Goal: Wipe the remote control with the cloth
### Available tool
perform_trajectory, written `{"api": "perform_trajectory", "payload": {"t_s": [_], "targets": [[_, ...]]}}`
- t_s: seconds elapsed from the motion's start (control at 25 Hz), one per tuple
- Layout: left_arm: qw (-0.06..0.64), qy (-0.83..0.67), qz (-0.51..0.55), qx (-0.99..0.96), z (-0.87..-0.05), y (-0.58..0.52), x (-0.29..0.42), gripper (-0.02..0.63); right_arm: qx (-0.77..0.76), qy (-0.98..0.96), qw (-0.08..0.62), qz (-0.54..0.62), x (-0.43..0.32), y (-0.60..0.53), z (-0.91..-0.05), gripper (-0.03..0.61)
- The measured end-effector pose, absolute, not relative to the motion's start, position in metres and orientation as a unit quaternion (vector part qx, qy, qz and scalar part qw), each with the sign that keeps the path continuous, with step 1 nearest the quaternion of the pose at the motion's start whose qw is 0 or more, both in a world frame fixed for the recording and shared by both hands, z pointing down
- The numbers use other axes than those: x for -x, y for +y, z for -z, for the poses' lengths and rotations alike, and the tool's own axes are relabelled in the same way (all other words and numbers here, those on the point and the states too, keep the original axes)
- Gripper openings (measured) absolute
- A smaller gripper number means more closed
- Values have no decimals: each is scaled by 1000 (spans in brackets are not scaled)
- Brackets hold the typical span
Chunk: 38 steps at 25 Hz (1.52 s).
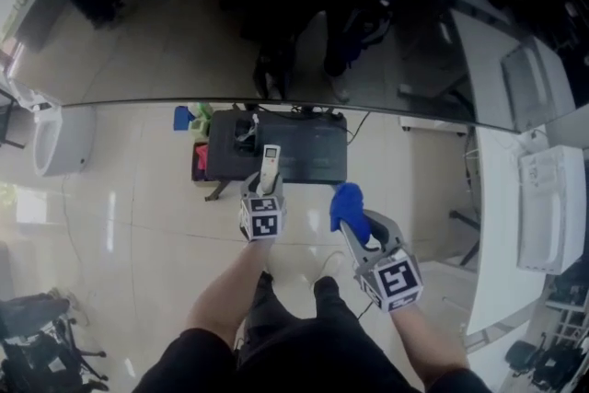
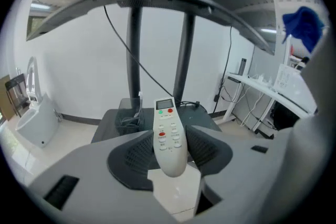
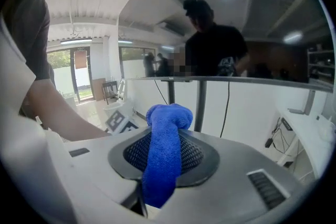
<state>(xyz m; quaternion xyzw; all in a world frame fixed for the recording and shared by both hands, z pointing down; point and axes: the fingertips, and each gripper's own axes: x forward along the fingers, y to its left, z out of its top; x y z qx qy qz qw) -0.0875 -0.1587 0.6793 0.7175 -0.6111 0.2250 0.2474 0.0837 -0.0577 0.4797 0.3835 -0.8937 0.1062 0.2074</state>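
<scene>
My left gripper (image 1: 264, 190) is shut on a white remote control (image 1: 269, 167), held above the floor in front of me. In the left gripper view the remote control (image 2: 168, 136) sits between the dark pads (image 2: 134, 157) with its buttons and small screen facing the camera. My right gripper (image 1: 357, 221) is shut on a blue cloth (image 1: 347, 207), a little to the right of the remote. In the right gripper view the cloth (image 3: 165, 149) is bunched between the pads and its rolled end sticks out past the tips.
A dark glass table edge (image 1: 276, 104) curves across the head view ahead of both grippers. Below it on the pale floor stands a black box (image 1: 276, 147) with cables. A white desk (image 1: 515, 225) runs along the right. My legs (image 1: 276, 327) are below.
</scene>
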Motion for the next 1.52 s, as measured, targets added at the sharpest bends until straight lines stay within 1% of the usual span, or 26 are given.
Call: {"api": "perform_trajectory", "payload": {"t_s": [0.16, 0.36, 0.72, 0.76, 0.84, 0.92, 1.16, 1.52], "targets": [[259, -614, -270, -695, -743, -194, 84, 196, -380, -882, 234, -150, -98, -37, -516, 109], [265, -620, -307, -672, -788, -219, 83, 198, -377, -867, 257, -200, -116, -16, -546, 109], [261, -632, -315, -658, -801, -224, 77, 204, -369, -865, 263, -214, -126, -6, -554, 109], [264, -630, -313, -660, -802, -227, 75, 212, -370, -865, 263, -212, -126, -9, -553, 109], [271, -626, -308, -663, -803, -230, 74, 258, -371, -865, 263, -211, -126, -15, -552, 109], [274, -625, -308, -663, -801, -228, 77, 273, -374, -864, 262, -212, -125, -17, -551, 109], [264, -619, -296, -678, -773, -201, 85, 275, -387, -862, 256, -206, -116, -24, -552, 109], [223, -576, -277, -736, -678, -136, 74, 275, -409, -861, 239, -183, -88, -67, -552, 109]]}}
